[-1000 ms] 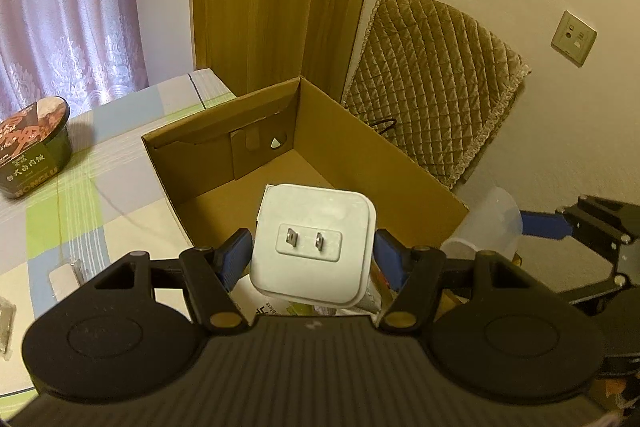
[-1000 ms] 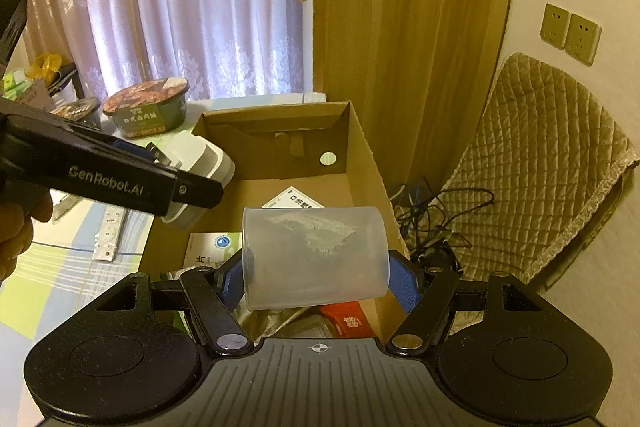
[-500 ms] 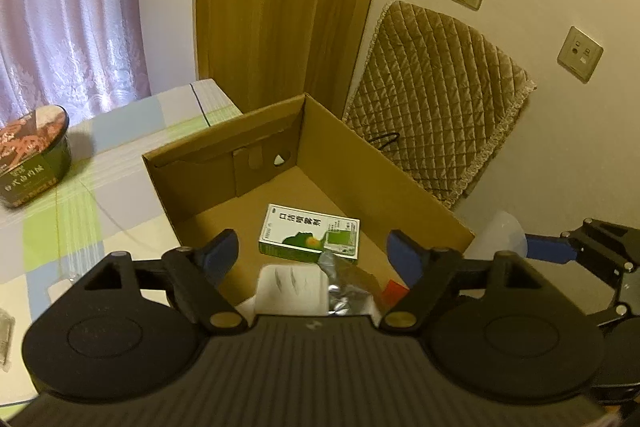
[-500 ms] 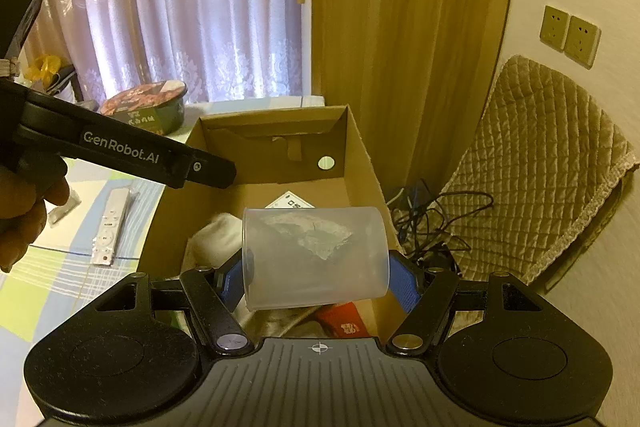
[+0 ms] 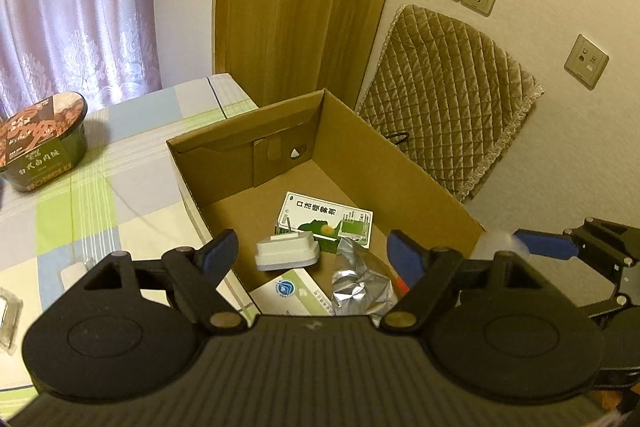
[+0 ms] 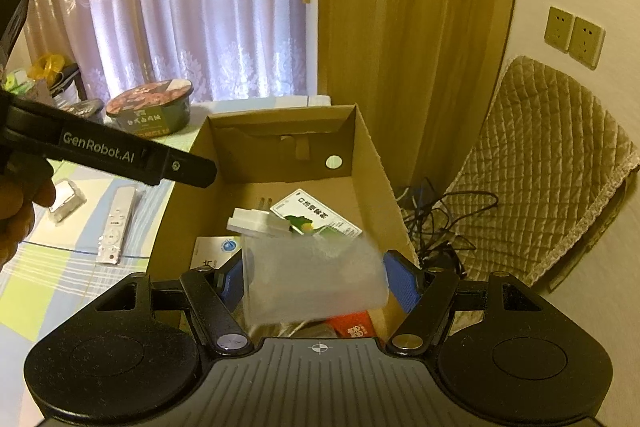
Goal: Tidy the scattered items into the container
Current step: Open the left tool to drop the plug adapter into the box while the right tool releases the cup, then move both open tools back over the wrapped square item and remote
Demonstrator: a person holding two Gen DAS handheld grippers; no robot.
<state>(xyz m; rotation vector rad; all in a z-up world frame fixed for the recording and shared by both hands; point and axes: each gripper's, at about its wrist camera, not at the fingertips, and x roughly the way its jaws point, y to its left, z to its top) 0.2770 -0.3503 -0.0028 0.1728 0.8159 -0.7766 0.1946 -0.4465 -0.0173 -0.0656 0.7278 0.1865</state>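
Note:
An open cardboard box (image 5: 400,163) stands at the table's edge. In it lie a white plug charger (image 5: 286,253), a green and white carton (image 5: 328,221), a silver foil pouch (image 5: 360,279) and a white and blue carton (image 5: 290,291). My left gripper (image 5: 314,255) hovers open and empty above the charger. My right gripper (image 6: 316,283) is over the box's near end. A translucent plastic cup (image 6: 316,279) sits blurred and tilted between its fingers, slipping down. A red packet (image 6: 354,325) shows beneath it.
On the checked tablecloth (image 5: 120,187) left of the box stand an instant noodle bowl (image 5: 42,143), a white remote (image 6: 116,223) and a foil packet (image 6: 66,199). A quilted chair (image 6: 548,163) and cables (image 6: 436,223) are right of the box. A hand (image 6: 16,211) holds the left gripper.
The left gripper opened and the white charger dropped into the box. The cup, held level before, has tilted and sunk between the right fingers.

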